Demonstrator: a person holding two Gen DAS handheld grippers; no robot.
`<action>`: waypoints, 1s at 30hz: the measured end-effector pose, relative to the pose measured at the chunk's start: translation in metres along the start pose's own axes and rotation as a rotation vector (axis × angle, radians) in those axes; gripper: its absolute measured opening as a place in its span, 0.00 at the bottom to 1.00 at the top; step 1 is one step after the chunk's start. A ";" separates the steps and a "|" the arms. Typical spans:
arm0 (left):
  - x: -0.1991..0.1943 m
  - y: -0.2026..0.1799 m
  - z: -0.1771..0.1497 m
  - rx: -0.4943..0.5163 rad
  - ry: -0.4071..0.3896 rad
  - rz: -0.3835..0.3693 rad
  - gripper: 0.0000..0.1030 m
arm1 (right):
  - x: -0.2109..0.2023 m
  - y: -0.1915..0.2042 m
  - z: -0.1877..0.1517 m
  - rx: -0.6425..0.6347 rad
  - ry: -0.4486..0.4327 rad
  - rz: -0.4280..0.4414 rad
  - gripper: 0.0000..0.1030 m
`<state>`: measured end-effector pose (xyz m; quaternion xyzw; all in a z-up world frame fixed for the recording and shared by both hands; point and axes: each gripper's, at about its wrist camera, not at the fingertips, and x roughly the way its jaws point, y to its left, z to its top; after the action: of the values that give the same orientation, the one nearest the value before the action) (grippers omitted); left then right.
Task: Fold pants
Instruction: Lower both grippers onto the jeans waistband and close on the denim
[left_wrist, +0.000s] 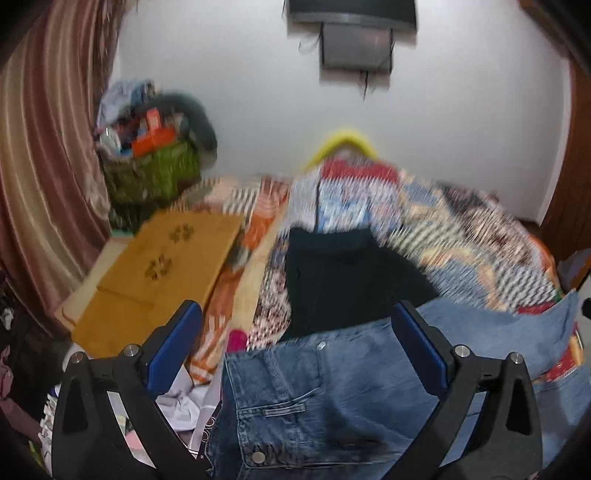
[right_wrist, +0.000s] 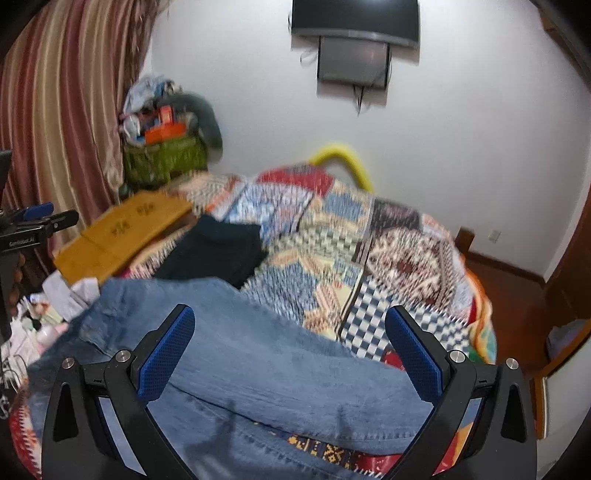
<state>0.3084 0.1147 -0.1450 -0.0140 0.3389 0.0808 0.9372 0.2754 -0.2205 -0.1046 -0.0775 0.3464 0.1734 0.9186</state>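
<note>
Blue denim pants (left_wrist: 317, 398) lie spread on a patchwork quilt (left_wrist: 461, 236) on the bed; the waist with buttons and a pocket is nearest in the left wrist view. My left gripper (left_wrist: 295, 325) is open above the waist, empty. In the right wrist view a pant leg (right_wrist: 266, 354) lies across the quilt (right_wrist: 351, 243). My right gripper (right_wrist: 290, 325) is open above that leg, empty. Both views are blurred.
A folded dark garment (left_wrist: 343, 277) lies on the quilt beyond the pants (right_wrist: 218, 254). A yellow-brown board (left_wrist: 162, 269) sits at the bed's left edge. A green basket of clutter (left_wrist: 155, 173) stands by the striped curtain (left_wrist: 40, 166). A screen (left_wrist: 354, 37) hangs on the wall.
</note>
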 end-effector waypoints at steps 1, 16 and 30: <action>0.015 0.004 -0.004 -0.005 0.034 0.010 1.00 | 0.008 -0.003 -0.002 0.003 0.023 0.010 0.99; 0.155 0.024 -0.074 -0.030 0.410 0.026 0.52 | 0.144 -0.023 -0.017 -0.065 0.284 0.147 0.92; 0.172 0.005 -0.077 0.005 0.368 0.111 0.15 | 0.189 -0.016 -0.023 -0.064 0.405 0.355 0.49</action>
<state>0.3895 0.1383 -0.3136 -0.0074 0.5052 0.1278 0.8535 0.3997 -0.1912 -0.2467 -0.0778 0.5257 0.3235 0.7829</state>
